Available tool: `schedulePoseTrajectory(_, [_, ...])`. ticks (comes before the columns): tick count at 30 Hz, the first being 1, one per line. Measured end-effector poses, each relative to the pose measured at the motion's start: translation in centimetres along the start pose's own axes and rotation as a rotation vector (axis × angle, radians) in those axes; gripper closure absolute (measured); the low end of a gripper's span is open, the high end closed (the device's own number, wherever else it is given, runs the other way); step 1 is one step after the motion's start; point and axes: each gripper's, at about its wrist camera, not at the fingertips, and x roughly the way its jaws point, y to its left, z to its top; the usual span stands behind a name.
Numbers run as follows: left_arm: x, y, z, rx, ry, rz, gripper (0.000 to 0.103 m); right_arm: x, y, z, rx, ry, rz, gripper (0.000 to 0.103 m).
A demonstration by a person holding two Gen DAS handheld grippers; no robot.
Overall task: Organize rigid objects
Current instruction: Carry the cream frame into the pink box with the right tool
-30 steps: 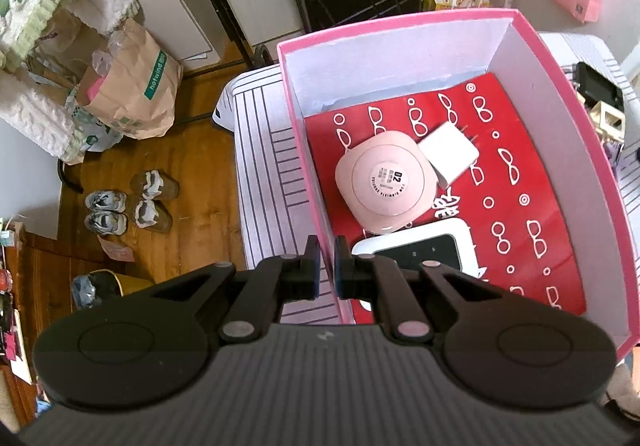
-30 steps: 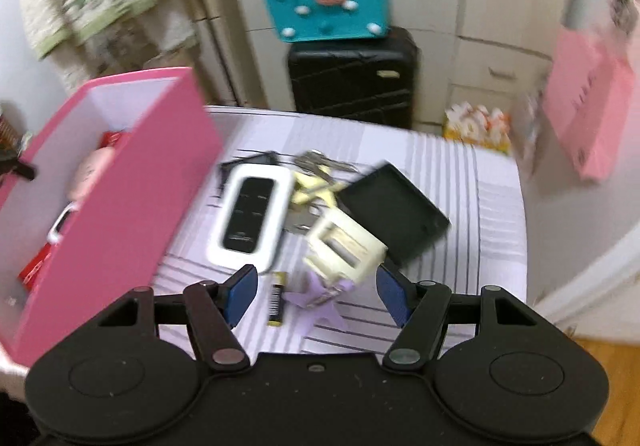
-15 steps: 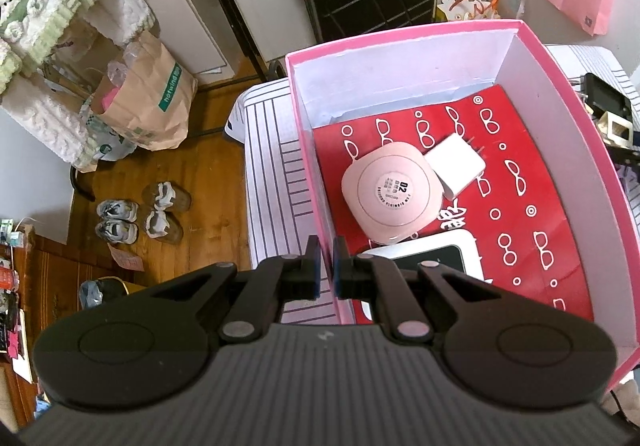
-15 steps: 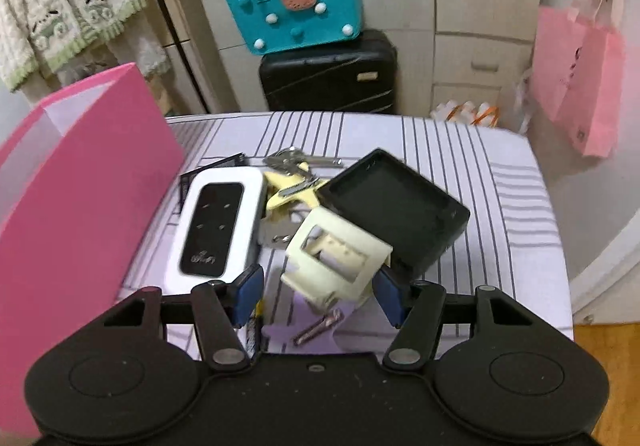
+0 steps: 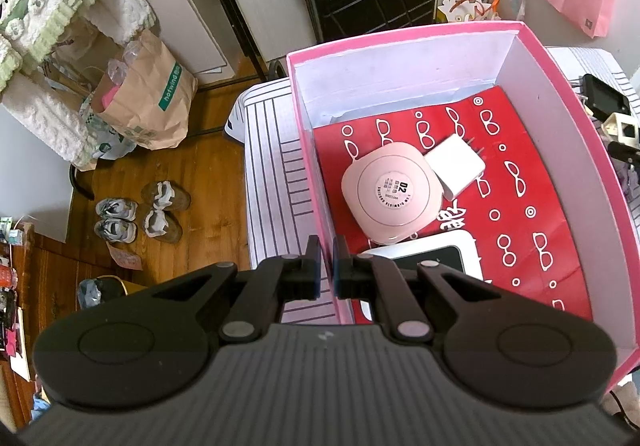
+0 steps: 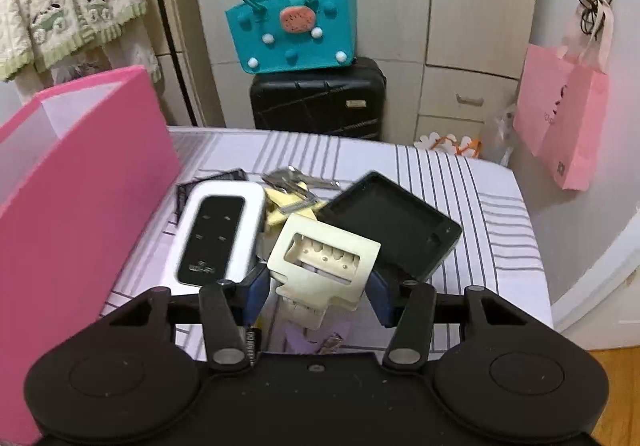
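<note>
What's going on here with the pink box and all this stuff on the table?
A person is sorting small items into the pink box. The left claw is shut on the box's near wall, steadying it. Inside lie a pink compact, a white charger and a white device. The right claw is open around a cream plastic part in the pile on the striped table.

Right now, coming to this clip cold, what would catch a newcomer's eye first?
The big pink box, its red glasses-print lining carrying a round pink compact and a white charger; the left gripper is shut on the box's near wall. Beside the box, the right gripper has open jaws either side of a cream plastic part amid table clutter, next to a white remote.
</note>
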Motion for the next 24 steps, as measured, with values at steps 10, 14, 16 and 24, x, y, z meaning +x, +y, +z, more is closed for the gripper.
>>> schedulePoseTrajectory(10, [0.6,-0.3,-0.8,-0.018,-0.005,0.007,0.098,-4.2,2.4,2.0,-0.05,-0.078,0.079,0.045])
schedulePoseTrajectory(14, [0.5,-0.7,-1.6,-0.04,-0.064,0.033,0.098,-7.2,5.1,4.2,-0.101,-0.16,0.208,0.045])
schedulePoseTrajectory(16, [0.6,-0.7,-2.1,-0.07,-0.11,0.047,0.098,-8.5,6.9,5.3,-0.142,-0.195,0.293,0.045])
schedulePoseTrajectory(24, [1.5,-0.5,-3.8,-0.197,-0.2,0.047,0.098,-5.4,15.8,8.2,-0.347,-0.081,0.48,0.045])
